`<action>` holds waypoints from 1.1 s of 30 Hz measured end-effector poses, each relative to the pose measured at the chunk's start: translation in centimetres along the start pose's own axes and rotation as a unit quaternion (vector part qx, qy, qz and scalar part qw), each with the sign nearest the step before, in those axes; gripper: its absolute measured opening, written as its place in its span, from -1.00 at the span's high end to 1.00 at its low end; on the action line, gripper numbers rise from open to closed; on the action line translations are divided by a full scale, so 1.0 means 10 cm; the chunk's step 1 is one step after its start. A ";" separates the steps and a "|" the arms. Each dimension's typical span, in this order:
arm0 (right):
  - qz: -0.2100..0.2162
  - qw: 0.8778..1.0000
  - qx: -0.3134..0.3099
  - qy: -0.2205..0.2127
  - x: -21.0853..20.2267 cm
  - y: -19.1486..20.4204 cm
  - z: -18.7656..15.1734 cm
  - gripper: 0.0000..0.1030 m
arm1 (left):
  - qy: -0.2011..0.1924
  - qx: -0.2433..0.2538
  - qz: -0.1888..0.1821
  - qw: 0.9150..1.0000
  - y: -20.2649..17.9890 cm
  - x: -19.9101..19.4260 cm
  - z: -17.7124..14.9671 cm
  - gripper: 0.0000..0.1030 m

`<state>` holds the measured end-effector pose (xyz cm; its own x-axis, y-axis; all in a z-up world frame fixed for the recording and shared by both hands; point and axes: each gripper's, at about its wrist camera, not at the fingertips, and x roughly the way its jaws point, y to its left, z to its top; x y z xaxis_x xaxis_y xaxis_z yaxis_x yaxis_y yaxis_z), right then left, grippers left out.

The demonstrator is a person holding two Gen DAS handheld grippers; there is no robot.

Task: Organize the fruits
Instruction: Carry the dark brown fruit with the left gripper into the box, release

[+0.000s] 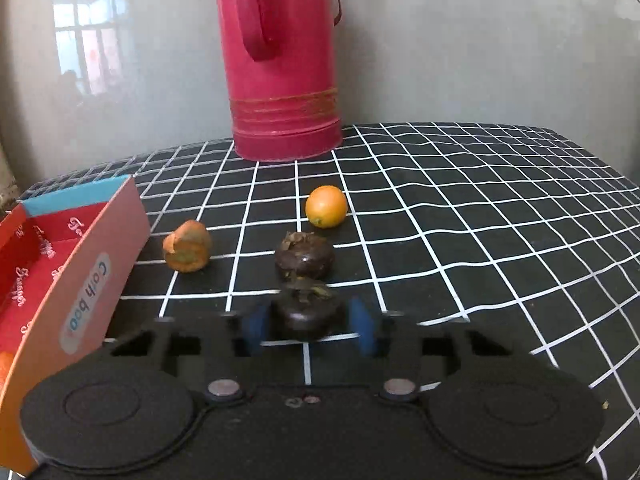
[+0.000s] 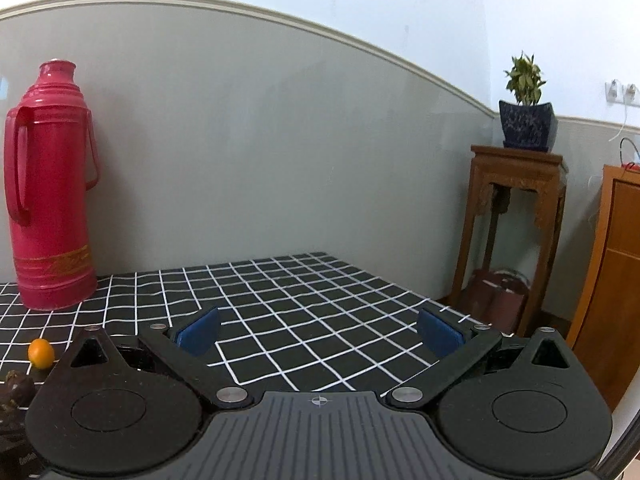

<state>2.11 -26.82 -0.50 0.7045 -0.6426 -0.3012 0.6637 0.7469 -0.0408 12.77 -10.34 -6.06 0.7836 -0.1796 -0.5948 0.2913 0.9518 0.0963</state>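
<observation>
In the left wrist view a dark mangosteen [image 1: 304,314] sits on the checked tablecloth between the blue pads of my left gripper [image 1: 308,328]; the jaws stand around it with small gaps on both sides. A second mangosteen [image 1: 304,258] lies just beyond it. An orange [image 1: 326,206] lies farther back, and a brownish-orange fruit [image 1: 187,251] lies to the left. An open red and orange box [image 1: 60,276] stands at the left. My right gripper [image 2: 320,334] is open and empty above the cloth. In the right wrist view the orange [image 2: 41,353] and a mangosteen [image 2: 18,388] show at far left.
A tall red thermos [image 1: 280,60] stands at the back of the table against the wall; it also shows in the right wrist view [image 2: 50,196]. Right of the table stand a wooden plant stand [image 2: 516,236] with a potted plant [image 2: 526,118] and a wooden cabinet [image 2: 616,280].
</observation>
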 end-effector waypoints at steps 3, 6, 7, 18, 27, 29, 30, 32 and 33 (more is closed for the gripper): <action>0.004 1.000 -0.001 0.005 0.01 0.02 -0.01 -1.00 | -0.005 0.008 0.004 1.000 -0.03 -0.03 -0.01 0.44; 0.008 1.000 -0.001 0.005 0.01 0.05 -0.01 -1.00 | -0.020 0.014 0.010 1.000 -0.05 -0.09 -0.01 0.44; 0.009 1.000 -0.001 0.005 0.01 0.06 -0.01 -1.00 | -0.031 0.021 0.018 0.999 -0.06 -0.13 -0.02 0.44; 0.033 0.999 0.006 0.011 -0.02 0.16 0.00 -1.00 | -0.094 -0.010 0.126 0.987 0.33 -0.41 0.08 0.44; 0.061 0.998 0.000 0.012 -0.10 0.40 0.00 -1.00 | -0.055 -0.084 0.217 0.971 0.99 -0.39 0.14 0.44; 0.068 0.998 -0.001 0.012 -0.12 0.45 0.00 -1.00 | -0.037 -0.101 0.228 0.968 1.13 -0.35 0.13 0.44; 0.072 0.997 -0.001 0.013 -0.13 0.48 0.00 -1.00 | -0.028 -0.108 0.232 0.966 1.20 -0.35 0.12 0.44; 0.080 0.997 -0.004 0.014 -0.14 0.54 0.00 -1.00 | -0.009 -0.122 0.238 0.963 1.33 -0.34 0.09 0.43; 0.085 0.996 -0.005 0.013 -0.15 0.57 0.01 -1.00 | 0.000 -0.127 0.241 0.962 1.38 -0.33 0.09 0.43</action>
<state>4.86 -21.60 -0.23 0.7997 -0.5019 -0.3296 0.5324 0.8465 0.0030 14.73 3.19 -2.09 0.7940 0.2983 -0.5297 -0.2494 0.9545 0.1637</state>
